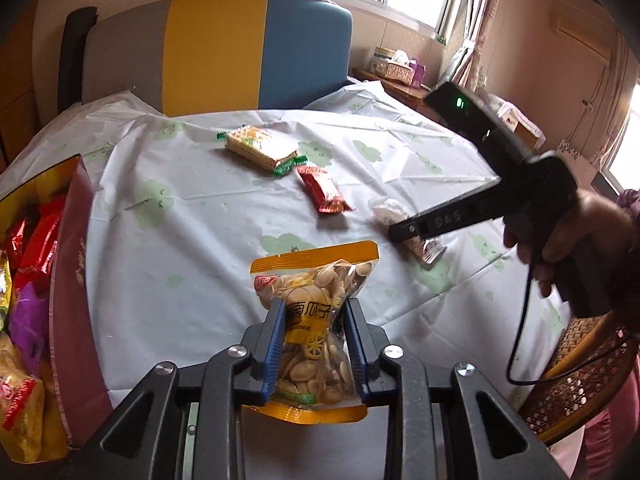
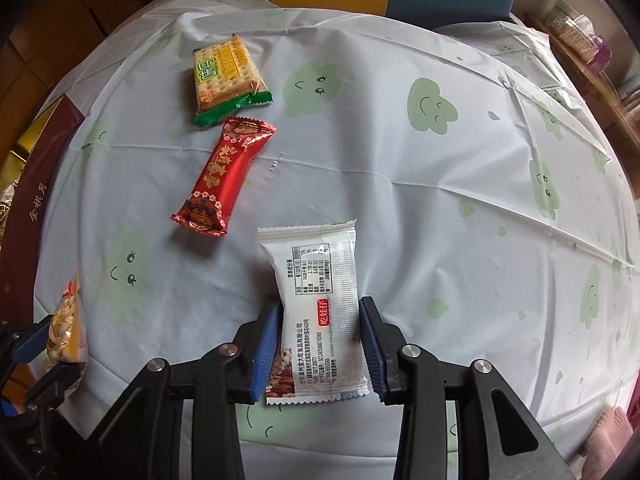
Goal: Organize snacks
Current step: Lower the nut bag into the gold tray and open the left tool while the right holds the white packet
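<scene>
My left gripper (image 1: 314, 312) is shut on a clear bag of pumpkin seeds with an orange top (image 1: 316, 280), held above the table; the bag also shows at the left edge of the right wrist view (image 2: 68, 320). My right gripper (image 2: 320, 316) straddles a white snack packet (image 2: 316, 300) lying on the table; its blue pads sit at the packet's sides, the right one a little apart. A red candy-style packet (image 2: 224, 178) and a cracker pack with green ends (image 2: 228, 76) lie farther back. The red box of snacks (image 1: 36, 280) stands at the left.
The table wears a white cloth with green cloud faces (image 2: 440, 184). A grey, yellow and blue chair back (image 1: 220, 48) stands behind it. A wicker chair (image 1: 580, 380) is at the right. A tissue box (image 1: 400, 68) sits on a far side table.
</scene>
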### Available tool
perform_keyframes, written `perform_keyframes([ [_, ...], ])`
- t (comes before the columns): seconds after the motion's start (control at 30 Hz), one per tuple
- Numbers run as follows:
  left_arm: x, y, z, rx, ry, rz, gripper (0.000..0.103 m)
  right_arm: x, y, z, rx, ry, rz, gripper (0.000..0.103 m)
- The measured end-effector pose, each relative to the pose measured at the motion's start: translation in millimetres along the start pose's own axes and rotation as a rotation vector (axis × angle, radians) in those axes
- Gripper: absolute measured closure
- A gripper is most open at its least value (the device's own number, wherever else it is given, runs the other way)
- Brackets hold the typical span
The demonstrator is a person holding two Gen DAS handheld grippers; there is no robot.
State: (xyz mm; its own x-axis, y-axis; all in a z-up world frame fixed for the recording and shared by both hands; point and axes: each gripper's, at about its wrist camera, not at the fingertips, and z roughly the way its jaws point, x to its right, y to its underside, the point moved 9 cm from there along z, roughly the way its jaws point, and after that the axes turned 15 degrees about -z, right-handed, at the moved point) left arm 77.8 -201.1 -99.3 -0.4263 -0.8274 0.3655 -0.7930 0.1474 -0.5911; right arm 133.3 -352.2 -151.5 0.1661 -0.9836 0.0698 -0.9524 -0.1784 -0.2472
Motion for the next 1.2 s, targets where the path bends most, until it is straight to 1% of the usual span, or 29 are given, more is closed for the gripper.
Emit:
perform_keyframes([
  [0.13,0,-8,-13,0.023,0.011,0.000,0.078,-4,0,1,0.002,0.031,-0.032,0.063],
  [0.23,-4,-12,-19,0.022,0.028,-0.030,0.079,-8,1,2,0.002,0.055,-0.062,0.063],
  [0.3,-7,-16,-27,0.039,0.027,-0.042,0.080,-10,2,1,0.003,0.059,-0.069,0.063],
  [0.4,-13,-30,-52,0.080,0.041,-0.070,0.080,-12,3,1,0.003,0.059,-0.073,0.063],
  [0.5,-33,-52,-87,0.146,0.035,-0.118,0.080,-12,3,0,0.003,0.063,-0.085,0.063],
  [0.57,-59,-67,-113,0.201,0.006,-0.163,0.080,-11,-1,0,0.003,0.064,-0.087,0.063],
  [0.63,-90,-78,-133,0.235,-0.038,-0.216,0.080,-12,-3,2,0.002,0.068,-0.089,0.063],
  [0.7,-130,-84,-150,0.251,-0.100,-0.285,0.080,-13,-3,2,0.002,0.068,-0.089,0.063],
  [0.8,-190,-84,-165,0.260,-0.221,-0.370,0.080,-15,-3,2,0.001,0.066,-0.085,0.063],
  [0.87,-230,-76,-165,0.228,-0.298,-0.437,0.080,-13,-2,1,0.001,0.066,-0.086,0.063],
  [0.93,-263,-67,-161,0.194,-0.340,-0.514,0.080,-12,-2,1,0.001,0.065,-0.084,0.063],
  [1.07,-302,-50,-144,0.131,-0.360,-0.635,0.080,-11,-2,2,0.002,0.065,-0.084,0.063],
  [1.2,-317,-38,-129,0.103,-0.373,-0.684,0.081,-10,-2,2,0.002,0.065,-0.082,0.063],
])
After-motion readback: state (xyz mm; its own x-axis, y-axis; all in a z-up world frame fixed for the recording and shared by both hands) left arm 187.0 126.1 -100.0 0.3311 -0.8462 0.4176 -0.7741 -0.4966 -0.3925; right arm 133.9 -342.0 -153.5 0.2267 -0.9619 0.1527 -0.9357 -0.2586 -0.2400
